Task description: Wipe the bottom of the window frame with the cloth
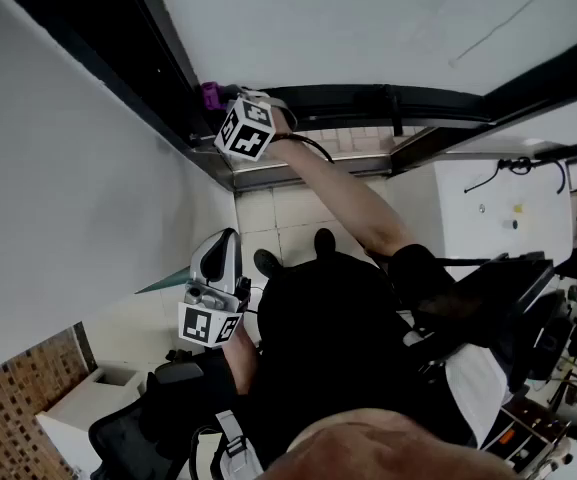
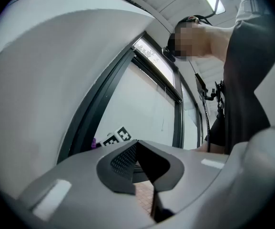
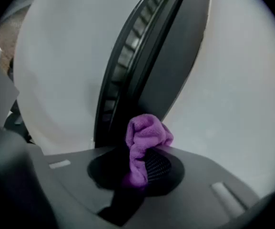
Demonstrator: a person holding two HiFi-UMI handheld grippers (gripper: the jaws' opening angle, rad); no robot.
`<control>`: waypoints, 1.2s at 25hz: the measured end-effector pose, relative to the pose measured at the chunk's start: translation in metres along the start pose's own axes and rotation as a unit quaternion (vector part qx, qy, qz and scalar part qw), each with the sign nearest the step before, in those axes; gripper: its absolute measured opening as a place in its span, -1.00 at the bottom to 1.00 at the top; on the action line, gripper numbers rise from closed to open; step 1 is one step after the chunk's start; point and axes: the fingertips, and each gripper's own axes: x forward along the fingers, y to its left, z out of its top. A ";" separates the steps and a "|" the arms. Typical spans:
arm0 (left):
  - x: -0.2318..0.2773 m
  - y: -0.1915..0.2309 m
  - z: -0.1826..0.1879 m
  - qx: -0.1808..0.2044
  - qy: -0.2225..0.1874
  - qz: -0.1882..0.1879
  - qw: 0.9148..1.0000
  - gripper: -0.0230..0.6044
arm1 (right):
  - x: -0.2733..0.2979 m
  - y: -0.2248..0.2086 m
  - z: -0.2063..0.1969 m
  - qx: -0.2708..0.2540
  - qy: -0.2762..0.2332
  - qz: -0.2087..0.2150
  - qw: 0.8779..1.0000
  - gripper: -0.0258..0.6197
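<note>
The pale wall [image 1: 48,168] is filling the left of the head view, with the window pane [image 1: 368,18] lying above it. The dark frame [image 1: 158,58] is running between them and turning a corner near the middle of the view. The person is reaching the right arm [image 1: 358,203] out to that frame. The left gripper [image 2: 139,161] is hanging low beside the body, well apart from the frame, with its jaws pressed together and nothing between them. The right gripper [image 3: 142,168] is pointing at the frame, with its marker cube [image 1: 245,128] facing the head camera. Its jaws are pinching the purple cloth [image 3: 147,132], which is bunching up above the tips right at the dark rail. Whether the cloth is actually touching the frame is not showing clearly.
</note>
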 end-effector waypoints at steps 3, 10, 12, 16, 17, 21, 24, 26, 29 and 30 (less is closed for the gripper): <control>0.004 -0.013 0.003 0.007 -0.002 0.016 1.000 -0.93 | -0.001 0.015 -0.001 -0.049 -0.001 0.002 0.999 -0.71; 0.021 -0.029 -0.003 0.007 0.009 -0.007 1.000 -0.93 | -0.048 -0.027 -0.071 -0.099 0.084 -0.047 0.990 -0.71; 0.026 -0.034 -0.007 0.005 0.013 -0.016 1.000 -0.93 | -0.073 -0.046 -0.105 -0.120 0.130 -0.069 0.982 -0.71; 0.041 -0.048 -0.012 0.001 0.018 -0.040 0.999 -0.93 | -0.128 -0.089 -0.175 -0.170 0.243 -0.107 0.949 -0.72; 0.045 -0.053 -0.014 0.000 0.019 -0.046 0.999 -0.93 | -0.139 -0.098 -0.189 -0.180 0.267 -0.112 0.940 -0.72; 0.057 -0.069 -0.020 -0.001 0.018 -0.060 0.998 -0.93 | -0.156 -0.114 -0.212 -0.209 0.312 -0.124 0.918 -0.72; 0.056 -0.075 -0.020 0.001 0.017 -0.060 0.998 -0.93 | -0.158 -0.105 -0.191 -0.176 0.275 -0.128 0.936 -0.71; 0.051 -0.070 -0.021 -0.002 0.018 -0.055 0.998 -0.93 | -0.154 -0.079 -0.135 -0.098 0.155 -0.097 0.978 -0.70; 0.041 -0.062 -0.020 -0.004 0.016 -0.039 0.999 -0.93 | -0.121 -0.030 -0.041 0.012 -0.032 0.006 0.999 -0.70; 0.037 -0.060 -0.018 -0.003 0.014 -0.033 0.999 -0.93 | -0.104 -0.018 -0.023 0.023 -0.054 0.022 0.998 -0.70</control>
